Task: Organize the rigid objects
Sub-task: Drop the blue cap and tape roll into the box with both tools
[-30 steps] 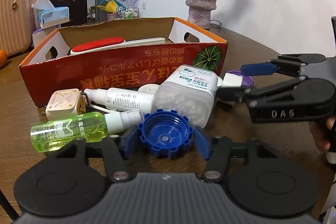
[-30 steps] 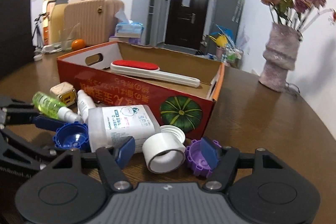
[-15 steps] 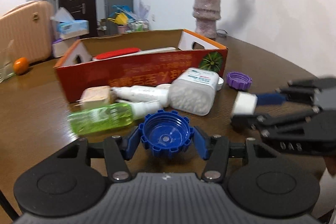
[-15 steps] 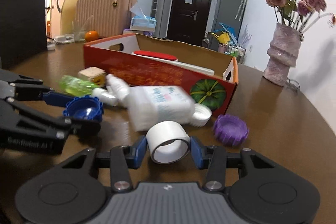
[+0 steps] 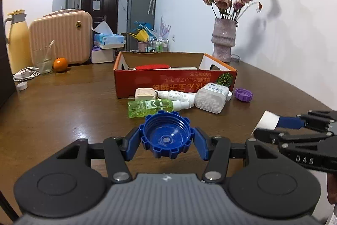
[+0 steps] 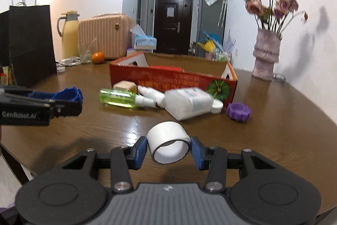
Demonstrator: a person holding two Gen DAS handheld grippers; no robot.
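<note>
**Both grippers loaded, held above the table; remaining items in front of the box**

Left gripper (image 5: 166, 141): blue pads pinch a blue ribbed cap (image 5: 166, 136) from both sides, low centre of the left wrist view. Cap's open side faces the camera and slightly up; its axis runs roughly along the fingers. In the right wrist view the same gripper (image 6: 69, 101) enters from the left edge, the cap seen edge-on.

Right gripper (image 6: 168, 150): pads close on a white tape roll (image 6: 168, 141), low centre of the right wrist view. Roll's bore points toward the camera, tilted a little down; its axis lies roughly along the fingers. In the left wrist view the roll (image 5: 268, 120) shows at the right edge, between the fingers.

Wooden table (image 5: 73, 102), mid-frame in the left wrist view:
- Red cardboard box (image 5: 174, 83), open top, long side across the frame. A red-and-white brush (image 5: 155, 67) lies inside, lengthwise along the box.
- Green spray bottle (image 5: 147, 108) on its side, long axis left-right, white nozzle end to the right.
- White spray bottle (image 5: 179, 96) on its side behind it, just beside the box front.
- Beige cube (image 5: 145, 94) at the left end of this group.
- Clear white-bead jar (image 5: 210, 97) on its side, lid end toward the box.
- Purple cap (image 5: 243, 95) to the right of the jar, flat on the table, apart from it.

Vase of flowers (image 5: 223, 41) stands behind the box, upper right.
</note>
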